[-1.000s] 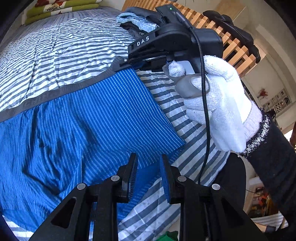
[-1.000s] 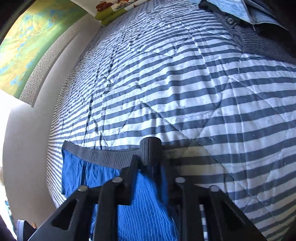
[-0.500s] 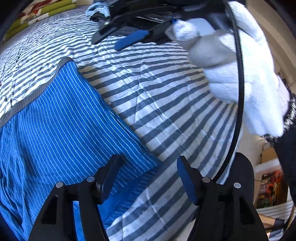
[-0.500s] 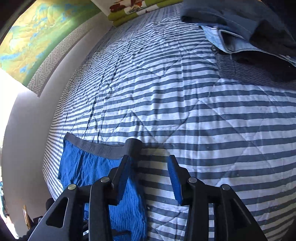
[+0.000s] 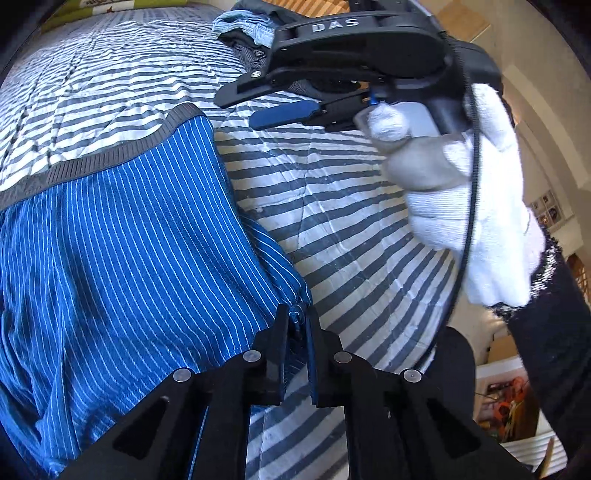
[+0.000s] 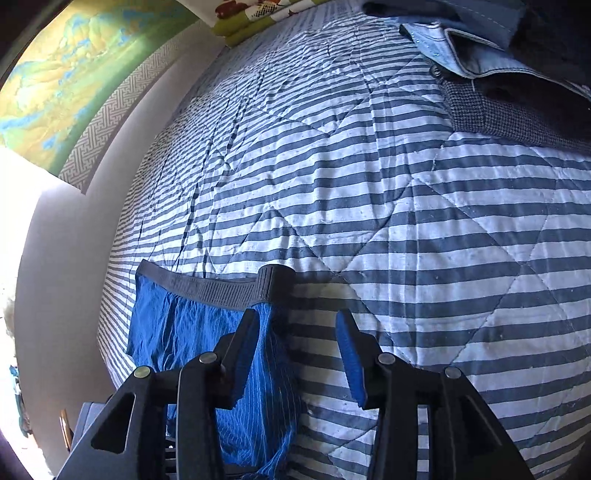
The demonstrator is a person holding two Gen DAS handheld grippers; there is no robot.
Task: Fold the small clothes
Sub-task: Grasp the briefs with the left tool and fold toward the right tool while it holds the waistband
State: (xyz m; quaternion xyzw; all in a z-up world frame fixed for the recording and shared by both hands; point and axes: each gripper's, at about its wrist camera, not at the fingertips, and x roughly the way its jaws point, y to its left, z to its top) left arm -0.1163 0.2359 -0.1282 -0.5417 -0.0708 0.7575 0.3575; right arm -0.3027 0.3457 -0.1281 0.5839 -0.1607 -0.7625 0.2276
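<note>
Striped bed [image 6: 424, 229] carries the blue shorts [image 5: 122, 258] at near left. Left tool [image 5: 297, 328], jaws just closed after gaping half a second ago, pinches the shorts' right hem corner. Right tool [image 6: 295, 332], waistband released, stands partly open above the waistband corner [image 6: 273, 280].

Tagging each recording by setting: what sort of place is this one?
Most likely a bedroom at home. The work surface is a bed with a striped quilt, pillows lie at its far end, other clothes are piled on it, and a slatted wooden frame stands behind.
</note>
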